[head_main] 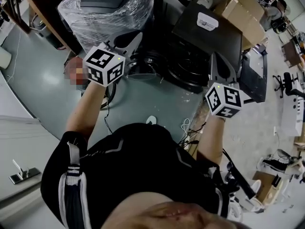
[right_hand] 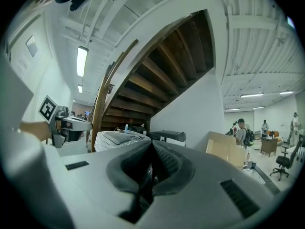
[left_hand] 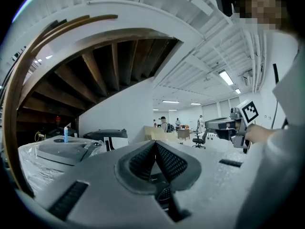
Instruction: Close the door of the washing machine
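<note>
The black washing machine stands ahead of me in the head view, with a white label on its top. Dark round rings show at its front; I cannot tell the door from the drum. My left gripper is held level to the machine's left, jaws shut and empty. My right gripper hangs by its right front corner, also shut and empty. In the left gripper view the shut left gripper points over the machine's dark top. The right gripper view shows the right gripper shut, the same machine beyond.
A plastic-wrapped machine stands to the left of the black one, under a wooden staircase. Cardboard boxes lie at the right. Cables trail on the floor near my feet. Several people and office chairs are far back.
</note>
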